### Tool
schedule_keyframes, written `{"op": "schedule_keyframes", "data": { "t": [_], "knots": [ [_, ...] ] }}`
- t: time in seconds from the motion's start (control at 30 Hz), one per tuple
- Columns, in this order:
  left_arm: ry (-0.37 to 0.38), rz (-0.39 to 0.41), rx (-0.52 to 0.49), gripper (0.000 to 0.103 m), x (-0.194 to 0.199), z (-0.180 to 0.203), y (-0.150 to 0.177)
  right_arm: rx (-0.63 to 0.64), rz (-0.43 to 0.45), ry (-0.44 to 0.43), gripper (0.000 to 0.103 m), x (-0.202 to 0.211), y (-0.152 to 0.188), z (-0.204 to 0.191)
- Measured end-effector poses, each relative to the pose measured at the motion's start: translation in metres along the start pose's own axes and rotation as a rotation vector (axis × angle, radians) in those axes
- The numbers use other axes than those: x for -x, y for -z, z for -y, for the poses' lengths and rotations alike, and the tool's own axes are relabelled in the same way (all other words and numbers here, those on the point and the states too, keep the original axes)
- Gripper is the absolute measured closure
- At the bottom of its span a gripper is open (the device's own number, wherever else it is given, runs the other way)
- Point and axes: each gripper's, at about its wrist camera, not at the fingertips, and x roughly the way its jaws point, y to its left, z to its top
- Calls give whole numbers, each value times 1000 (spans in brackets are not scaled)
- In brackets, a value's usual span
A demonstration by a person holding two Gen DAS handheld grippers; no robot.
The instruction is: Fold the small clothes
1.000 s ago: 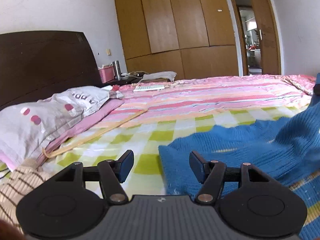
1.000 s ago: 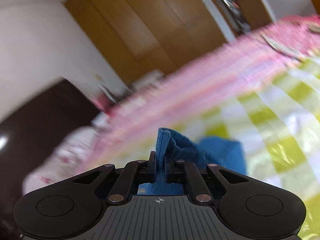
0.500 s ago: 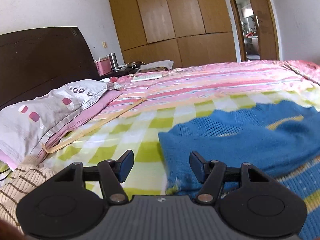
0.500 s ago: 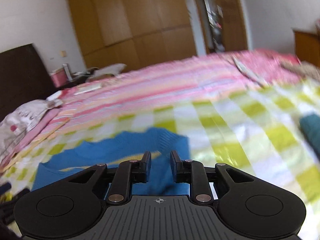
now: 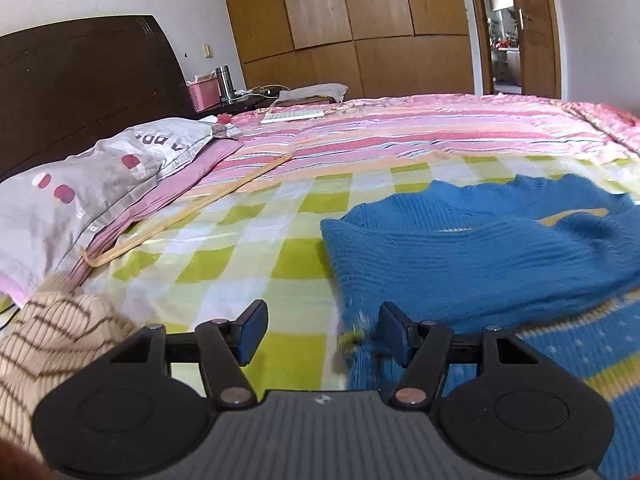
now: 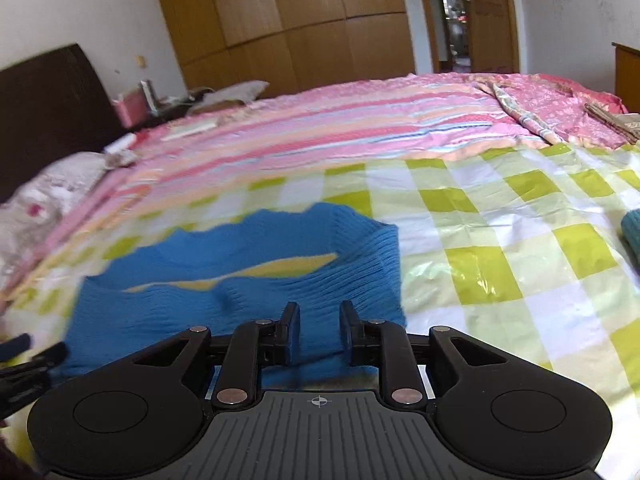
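Pillowcase (image 5: 100, 184) lettering partly hidden, illegible.

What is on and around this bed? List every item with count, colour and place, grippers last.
blue sweater: 1, blue with yellow bands, flat on the checked cover.
checked cover: 1, green and white, near half of the bed.
striped quilt: 1, pink, far half.
pillow: 1, grey with pink spots, by the headboard.
striped knit: 1, beige and brown, near left edge.
headboard: 1, dark brown.
wardrobe: 1, wooden, far wall.
basket: 1, pink, nightstand.
flask: 1, metal, beside the basket.
teal cloth: 1, right edge.
left gripper: open.
right gripper: open.
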Motion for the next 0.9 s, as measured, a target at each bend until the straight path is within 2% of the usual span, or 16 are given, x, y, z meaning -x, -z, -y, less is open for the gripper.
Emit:
{"op": "schedule_keyframes", "data": {
  "t": [0.17,0.37,0.6,0.9],
  "knots": [
    [30,-34,-15,36,33,-2,28,64,-65,-30,80,43,34,-9],
    [42,-72,-7,36,74,-8,62,27,-131,2,79,79,75,1],
    [59,-109,-14,36,108,-9,89,10,-145,48,72,112,114,7],
    [67,-135,-16,36,123,-5,106,-5,-143,101,70,136,134,20]
  ]
}}
